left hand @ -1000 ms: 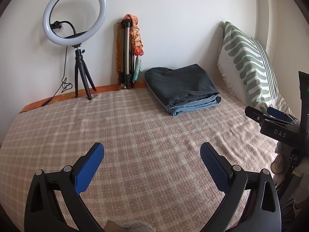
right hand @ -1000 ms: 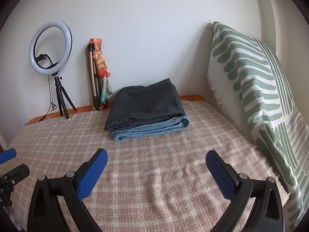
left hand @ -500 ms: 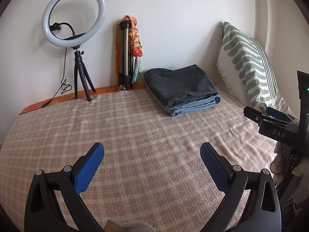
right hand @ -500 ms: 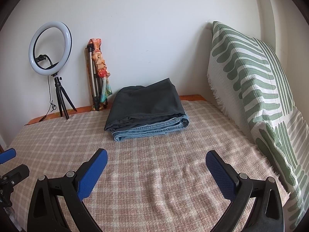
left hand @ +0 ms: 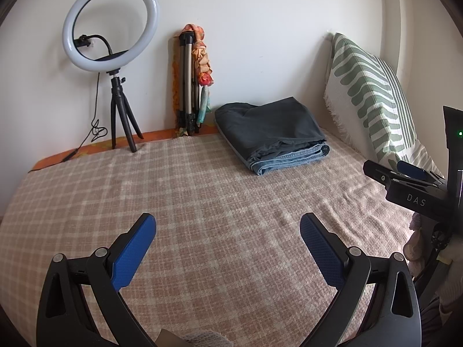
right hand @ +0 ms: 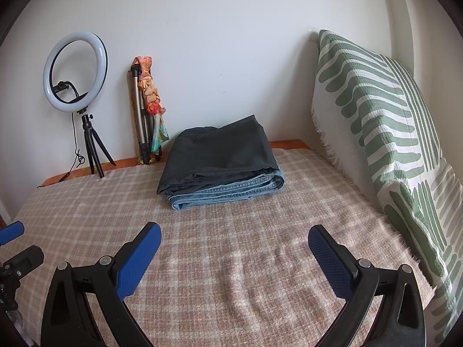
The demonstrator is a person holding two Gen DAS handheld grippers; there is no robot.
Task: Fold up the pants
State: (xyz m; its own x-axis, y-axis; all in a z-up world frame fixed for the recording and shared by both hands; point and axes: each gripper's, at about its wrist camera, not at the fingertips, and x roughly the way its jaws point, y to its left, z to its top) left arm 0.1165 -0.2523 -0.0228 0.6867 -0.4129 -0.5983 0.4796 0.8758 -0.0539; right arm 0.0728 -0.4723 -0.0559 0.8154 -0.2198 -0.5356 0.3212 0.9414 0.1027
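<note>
Left gripper (left hand: 228, 225), right gripper (right hand: 234, 235): both spread wide, holding nothing, over bare checked beige blanket (right hand: 231, 225); folded dark-grey-and-denim pants stack (right hand: 221, 162) lay well ahead.

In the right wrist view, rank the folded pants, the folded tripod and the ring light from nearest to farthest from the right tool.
From the right tool, which is open and empty:
1. Folded pants, straight ahead on the checked blanket.
2. Folded tripod, farther back and left, leaning on the wall.
3. Ring light, farthest left, by the wall.
</note>
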